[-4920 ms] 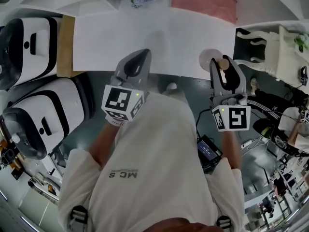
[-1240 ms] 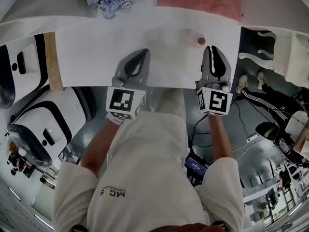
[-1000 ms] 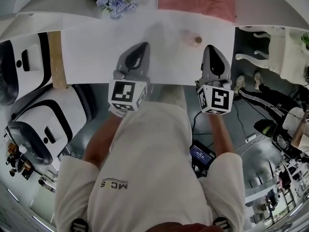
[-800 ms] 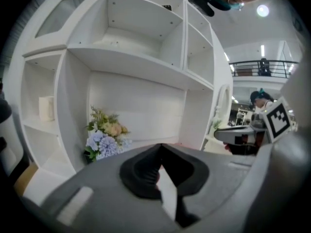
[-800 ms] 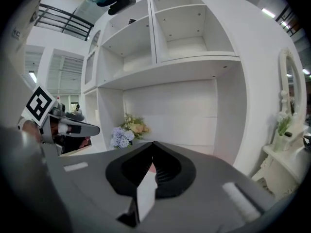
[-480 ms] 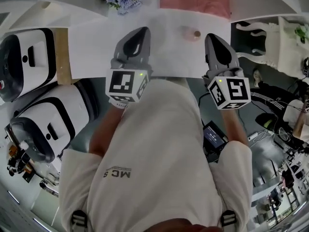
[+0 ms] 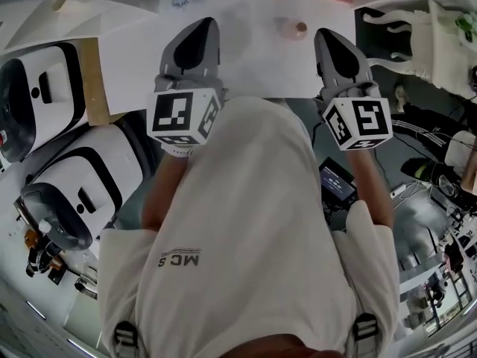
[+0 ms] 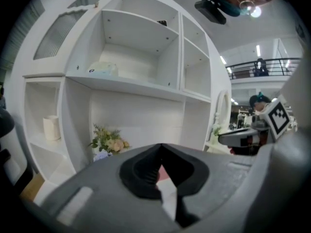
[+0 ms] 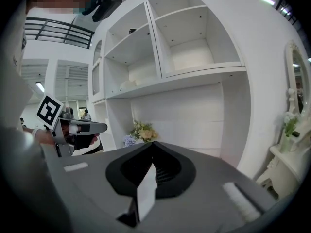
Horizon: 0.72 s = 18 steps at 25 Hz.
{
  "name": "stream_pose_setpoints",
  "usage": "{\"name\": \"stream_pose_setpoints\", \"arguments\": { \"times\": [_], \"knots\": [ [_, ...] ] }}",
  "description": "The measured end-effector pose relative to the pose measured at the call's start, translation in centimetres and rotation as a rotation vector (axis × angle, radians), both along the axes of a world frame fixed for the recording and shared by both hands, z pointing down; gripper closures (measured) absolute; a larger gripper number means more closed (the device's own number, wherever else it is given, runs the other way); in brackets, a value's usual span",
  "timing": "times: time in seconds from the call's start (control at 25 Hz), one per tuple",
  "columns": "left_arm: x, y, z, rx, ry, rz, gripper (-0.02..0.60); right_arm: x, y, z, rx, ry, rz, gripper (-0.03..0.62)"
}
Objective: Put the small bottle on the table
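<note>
Bottle (image 7: 300,27) sits on the table (image 7: 253,58). Your left gripper (image 7: 203,22) and right gripper (image 7: 326,33) are pressed together, empty. Job looks done; just rest.

Set down and lifted away
We released the small bottle (image 7: 300,27) onto the table (image 7: 253,58); our left gripper (image 7: 203,24) and right gripper (image 7: 326,33) have risen.

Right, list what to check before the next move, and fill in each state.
1. Small bottle stands on the table: ok.
2. Bottle set back from the table's near edge: ok.
3. Right gripper shut and holding nothing: ok.
4. Left gripper shut and holding nothing: ok.
5. Both grippers apart from the bottle: ok.
6. Bottle sealed: cannot tell.
</note>
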<state>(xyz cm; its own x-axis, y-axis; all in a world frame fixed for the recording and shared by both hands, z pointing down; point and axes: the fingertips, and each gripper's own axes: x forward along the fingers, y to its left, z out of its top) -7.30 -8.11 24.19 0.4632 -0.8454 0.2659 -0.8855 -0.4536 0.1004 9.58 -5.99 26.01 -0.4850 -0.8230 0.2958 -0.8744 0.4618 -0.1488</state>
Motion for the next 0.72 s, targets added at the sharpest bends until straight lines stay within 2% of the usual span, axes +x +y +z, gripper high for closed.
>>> {"name": "stream_pose_setpoints", "arguments": {
  "times": [0.36, 0.72],
  "knots": [
    [1.7, 0.8, 0.7, -0.025, -0.001, 0.03, 0.58, 0.7, 0.1, 0.1, 0.015, 0.006, 0.016, 0.594],
    [1.4, 1.5, 0.8, -0.044, -0.02, 0.034, 0.58, 0.8, 0.8, 0.1, 0.015, 0.021, 0.022, 0.594]
  ]
}}
